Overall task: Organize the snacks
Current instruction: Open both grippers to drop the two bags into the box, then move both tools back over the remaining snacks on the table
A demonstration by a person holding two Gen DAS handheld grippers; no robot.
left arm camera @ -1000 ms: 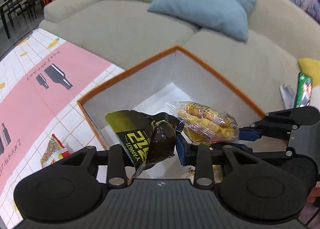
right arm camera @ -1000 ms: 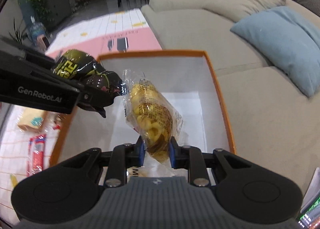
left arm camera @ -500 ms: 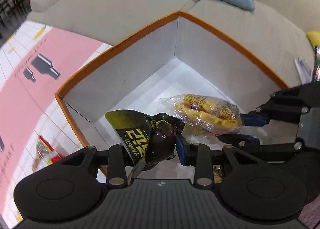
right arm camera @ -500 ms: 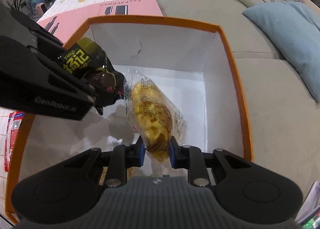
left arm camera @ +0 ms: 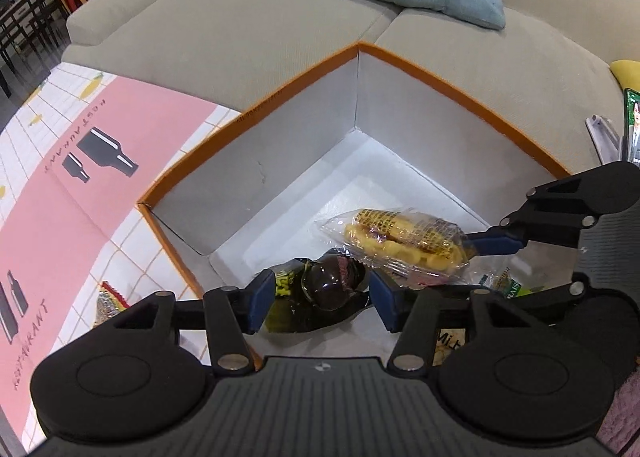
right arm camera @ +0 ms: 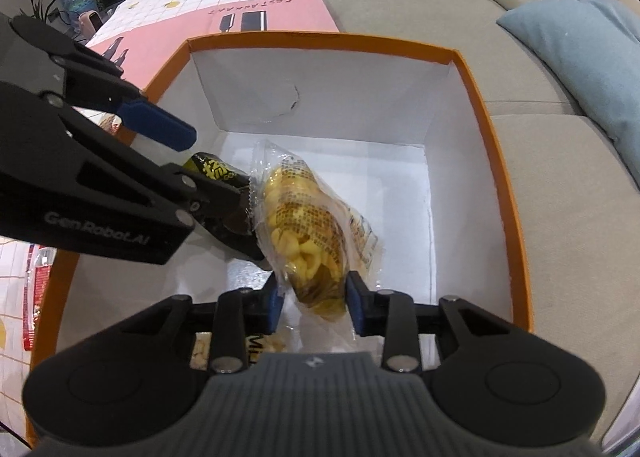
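Now your left gripper (left arm camera: 320, 299) just widening, dark snack packet (left arm camera: 320, 289) loose between its jaws, your right gripper (right arm camera: 314, 303) also just widening around the yellow snack bag (right arm camera: 308, 233), both over the orange-rimmed box (right arm camera: 516, 225).

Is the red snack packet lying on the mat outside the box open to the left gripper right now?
Probably yes. The red packet lies on the mat beside the box's orange wall, nothing on top. The left gripper has just been opening around the dark packet and must lift over that wall.

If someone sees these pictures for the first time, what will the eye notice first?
Probably the orange-rimmed white box beside the beige sofa, with both grippers over it. The right gripper has the clear bag of yellow puffs between its jaws; the dark snack packet lies between the left gripper's opened fingers.
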